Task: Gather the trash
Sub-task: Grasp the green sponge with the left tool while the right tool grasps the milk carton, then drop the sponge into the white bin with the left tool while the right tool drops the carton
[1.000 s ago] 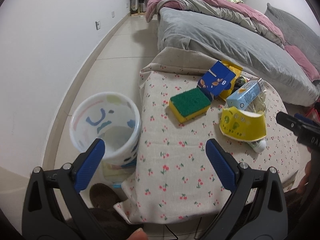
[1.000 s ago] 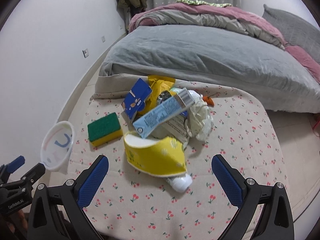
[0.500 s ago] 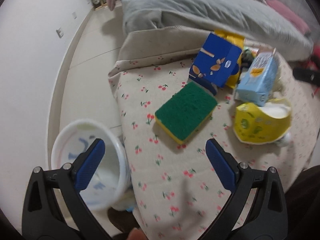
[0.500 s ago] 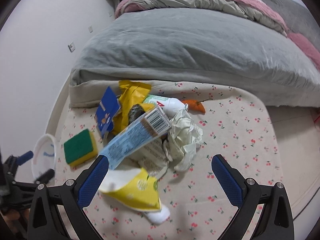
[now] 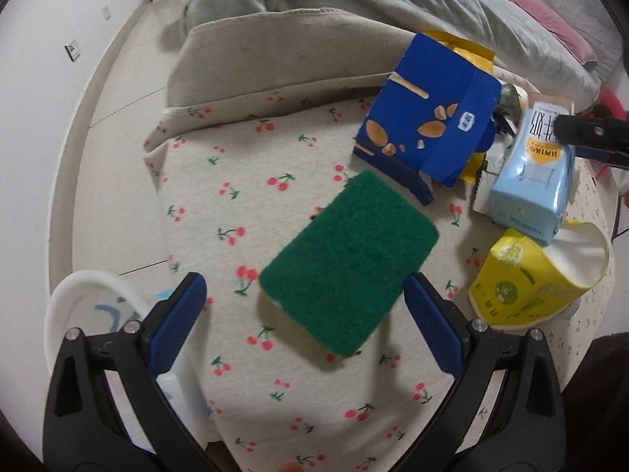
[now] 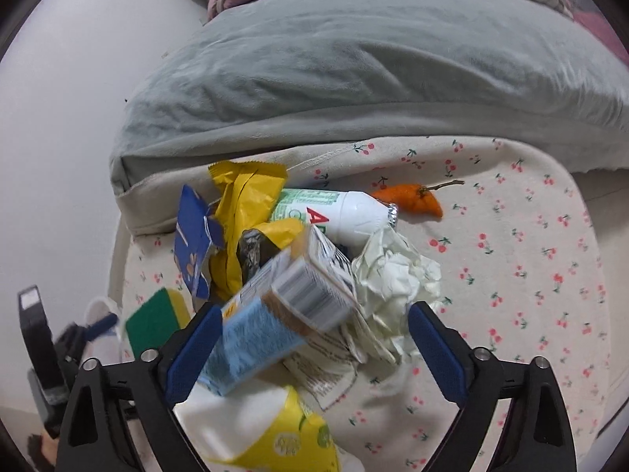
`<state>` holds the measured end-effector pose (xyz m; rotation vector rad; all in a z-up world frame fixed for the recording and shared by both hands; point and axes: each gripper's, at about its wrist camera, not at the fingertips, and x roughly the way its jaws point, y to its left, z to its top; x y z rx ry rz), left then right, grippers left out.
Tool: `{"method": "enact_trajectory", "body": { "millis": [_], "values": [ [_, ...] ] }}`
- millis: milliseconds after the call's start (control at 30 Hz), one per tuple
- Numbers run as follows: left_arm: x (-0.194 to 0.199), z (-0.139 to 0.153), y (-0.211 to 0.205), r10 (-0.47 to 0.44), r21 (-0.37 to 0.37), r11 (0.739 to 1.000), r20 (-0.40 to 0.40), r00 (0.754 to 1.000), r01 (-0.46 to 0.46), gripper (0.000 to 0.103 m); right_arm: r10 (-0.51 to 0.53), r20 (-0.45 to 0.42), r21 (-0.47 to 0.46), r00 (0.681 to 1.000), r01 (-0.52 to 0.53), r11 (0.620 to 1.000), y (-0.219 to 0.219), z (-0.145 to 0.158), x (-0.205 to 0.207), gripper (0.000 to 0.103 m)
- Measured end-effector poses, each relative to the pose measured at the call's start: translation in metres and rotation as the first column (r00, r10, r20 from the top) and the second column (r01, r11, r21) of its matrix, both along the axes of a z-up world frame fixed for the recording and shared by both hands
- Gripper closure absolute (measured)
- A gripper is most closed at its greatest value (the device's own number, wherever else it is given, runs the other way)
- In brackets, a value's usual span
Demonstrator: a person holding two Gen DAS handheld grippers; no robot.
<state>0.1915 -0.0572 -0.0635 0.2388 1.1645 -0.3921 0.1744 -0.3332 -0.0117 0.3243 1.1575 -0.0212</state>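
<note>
Our left tongs (image 5: pixel 300 306) gape wide around the green sponge (image 5: pixel 348 261), gripping nothing. Our right tongs (image 6: pixel 312 338) gape, empty, astride the blue carton (image 6: pixel 255 338).

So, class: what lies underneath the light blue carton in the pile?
The light blue carton rests on a printed paper wrapper and overlaps the torn yellow paper cup. Anything else beneath it is covered.

My left tool (image 5: pixel 302 306) has bare cherry-print tabletop (image 5: pixel 236 181) left of the green scouring sponge (image 5: pixel 350 259). My right tool (image 6: pixel 310 334) faces crowded litter: light-blue carton (image 6: pixel 259 334), crumpled white paper (image 6: pixel 393 271); open cloth lies rightward.
</note>
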Motion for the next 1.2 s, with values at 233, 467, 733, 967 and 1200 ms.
{"method": "enact_trajectory", "body": {
  "millis": [233,467,733,967,1200],
  "values": [
    [-0.012,-0.007,-0.016,-0.076,0.026,0.997,-0.022,0.997,0.077,0.02,0.002,0.012,0.063,1.0,-0.003,0.998,-0.008,0.001,0.001,0.045],
    [-0.014,0.002,-0.007,-0.029,-0.025,0.999,-0.029,0.999,0.029,0.043,0.019,0.036,0.137,0.999,-0.024,0.99,-0.013,0.012,-0.007,0.061],
    [-0.022,0.016,0.008,0.04,-0.067,0.997,-0.001,0.999,-0.04,0.046,0.016,0.098,0.162,0.995,-0.031,0.986,-0.018,0.039,-0.021,0.062],
    [-0.033,0.025,0.027,0.088,-0.075,0.993,0.021,0.996,-0.086,0.046,0.017,0.136,0.186,0.991,-0.042,0.982,-0.011,0.056,-0.025,0.063],
    [-0.035,0.027,0.07,0.174,-0.079,0.982,0.026,0.984,-0.171,0.046,0.057,0.151,0.195,0.987,-0.087,0.977,0.023,0.062,-0.019,0.063]
  ]
}}
